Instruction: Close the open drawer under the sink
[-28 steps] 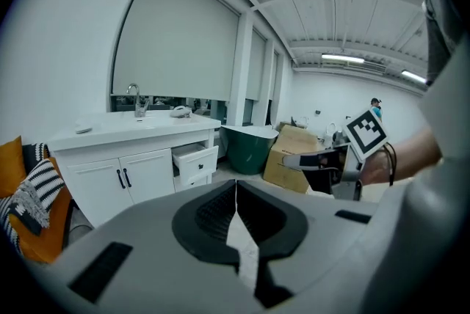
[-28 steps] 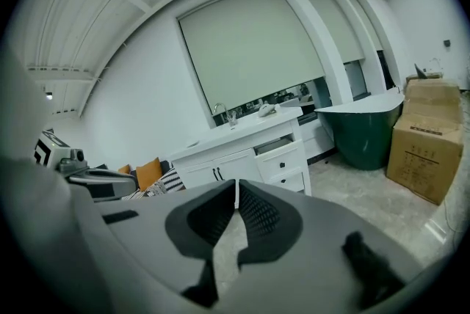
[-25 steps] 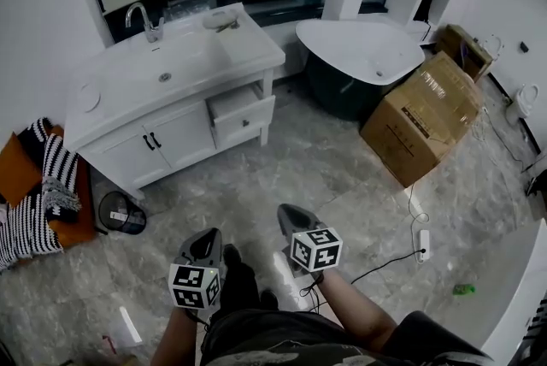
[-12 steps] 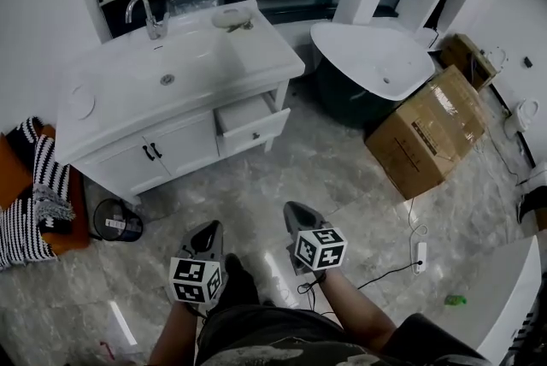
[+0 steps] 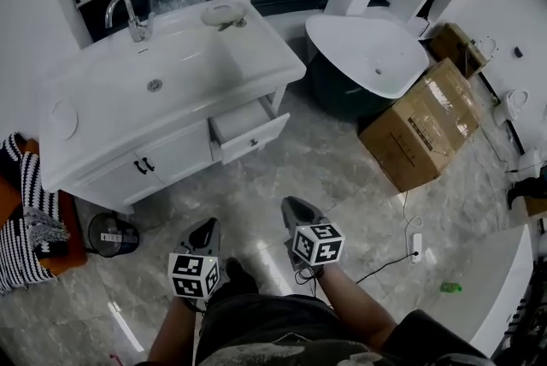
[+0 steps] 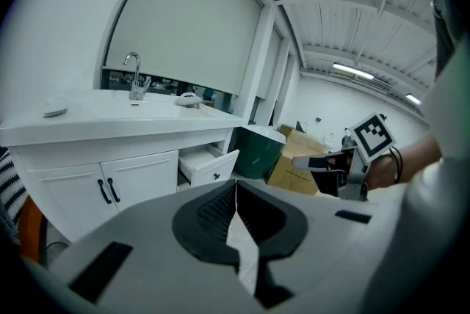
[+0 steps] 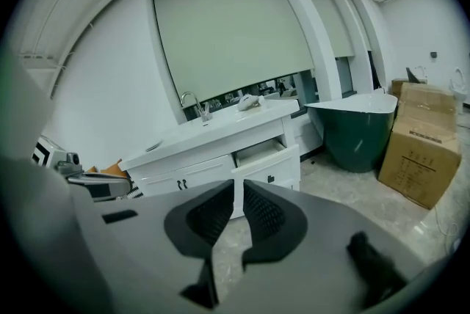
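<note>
The white vanity (image 5: pixel 184 69) with sink and tap stands at the upper left. Its right-hand drawer (image 5: pixel 248 136) is pulled out, with a small dark knob on its front. The drawer also shows in the left gripper view (image 6: pixel 208 165) and the right gripper view (image 7: pixel 268 158). My left gripper (image 5: pixel 208 225) and right gripper (image 5: pixel 291 204) hang side by side over the floor, well short of the drawer. Both point toward the vanity. The left gripper (image 6: pixel 235 188) is shut and holds nothing. The right gripper (image 7: pixel 239 189) is shut too, with nothing between its pads.
A dark green tub with a white rim (image 5: pixel 367 56) stands right of the vanity, with cardboard boxes (image 5: pixel 427 125) beyond it. A small black bin (image 5: pixel 107 233) and a striped cloth (image 5: pixel 26 219) lie at the left. A power strip (image 5: pixel 416 246) and cable trail on the marble floor.
The vanity and drawer have come nearer as I walked toward them. Both grippers travelled forward with me, side by side and still shut.
</note>
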A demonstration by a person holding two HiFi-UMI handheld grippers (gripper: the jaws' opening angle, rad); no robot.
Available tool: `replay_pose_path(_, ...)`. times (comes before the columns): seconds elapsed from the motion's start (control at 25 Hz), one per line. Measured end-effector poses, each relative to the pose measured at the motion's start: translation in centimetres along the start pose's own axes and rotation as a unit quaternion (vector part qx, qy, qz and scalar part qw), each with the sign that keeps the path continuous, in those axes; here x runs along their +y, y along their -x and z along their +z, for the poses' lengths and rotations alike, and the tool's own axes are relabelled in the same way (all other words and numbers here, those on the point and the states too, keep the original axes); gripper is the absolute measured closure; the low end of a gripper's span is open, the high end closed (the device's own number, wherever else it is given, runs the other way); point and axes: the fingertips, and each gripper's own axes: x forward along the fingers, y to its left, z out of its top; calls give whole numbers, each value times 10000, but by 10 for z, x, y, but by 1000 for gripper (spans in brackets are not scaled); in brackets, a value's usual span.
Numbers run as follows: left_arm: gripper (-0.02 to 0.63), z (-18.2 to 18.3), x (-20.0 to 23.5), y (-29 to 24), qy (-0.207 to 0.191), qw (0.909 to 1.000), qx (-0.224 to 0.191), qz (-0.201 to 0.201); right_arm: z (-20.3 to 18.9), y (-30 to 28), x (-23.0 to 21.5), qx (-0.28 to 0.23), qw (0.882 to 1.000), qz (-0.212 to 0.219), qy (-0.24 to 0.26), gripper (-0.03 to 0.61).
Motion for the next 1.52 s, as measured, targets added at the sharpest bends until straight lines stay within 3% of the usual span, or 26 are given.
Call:
replay_pose_path(0.2,598,3,16,-24,-33,9998,84,-204,6,-29,2,3,10000,-48,-75,545)
replay_pose_path(0.24,598,4,18,-29,-43,9997,106,-237,6,-34,3,36,10000,-45,-10,524)
replay_pose_path(0.32,598,4,23,-37,-27,9996,138,-262,4,-47,3,133,9998,-21,132,416)
replay_pose_path(0.56,598,-6,35,-68,106,9994,293,-145,-10,-84,-15,334,9991,27,264,413)
replay_pose_path(0.88,598,-18,59,-124,419,9978,359,376,-16,-159,-69,385,9967,-137,708,413)
replay_pose_path(1.08,598,-26,63,-162,444,9969,402,509,-26,-211,-93,529,9970,102,554,413)
replay_pose_path(1.24,598,-45,69,-190,605,9947,525,649,-40,-249,-111,677,9962,49,551,413)
replay_pose_path(1.52,598,-74,77,-234,894,9902,648,860,-52,-308,-129,802,9938,115,761,413)
